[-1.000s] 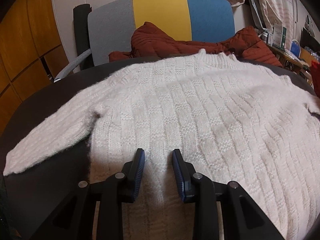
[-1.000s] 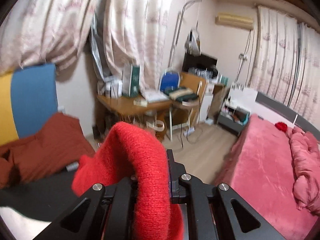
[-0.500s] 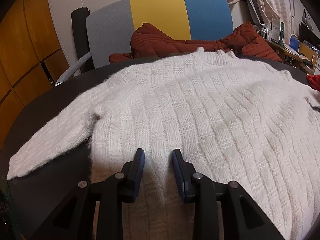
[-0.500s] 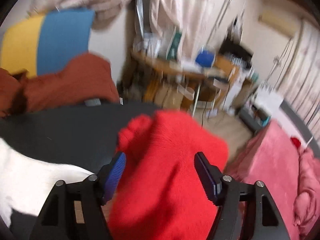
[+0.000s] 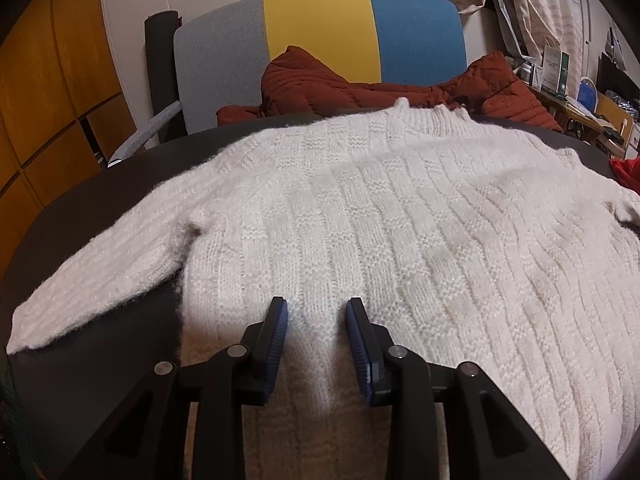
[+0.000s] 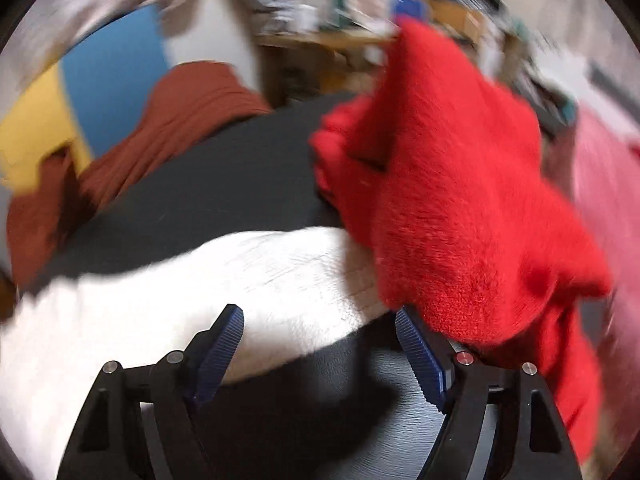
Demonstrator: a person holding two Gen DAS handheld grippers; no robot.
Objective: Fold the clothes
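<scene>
A white knit sweater (image 5: 400,220) lies spread flat on the dark round table (image 5: 100,200), collar at the far edge and one sleeve reaching left. My left gripper (image 5: 316,304) sits near its hem, pads pressed on a raised ridge of knit. In the blurred right wrist view, my right gripper (image 6: 318,312) stands wide open above the table (image 6: 240,184) and a white sweater (image 6: 180,280) sleeve, with nothing pinched. A red fleece garment (image 6: 460,200) lies heaped beside it, draped against the outside of the right finger. A corner of the red garment (image 5: 628,172) shows at the table's right edge.
A grey, yellow and blue chair (image 5: 320,32) stands behind the table with a rust quilted jacket (image 5: 320,80) on it. The rust jacket (image 6: 168,120) also shows in the right wrist view. A cluttered desk (image 5: 580,108) is at the right, a pink bed (image 6: 608,184) beyond.
My right gripper opened and let go of the red garment, then dropped and tilted down toward the table and sleeve. The left gripper and the sweater stayed put.
</scene>
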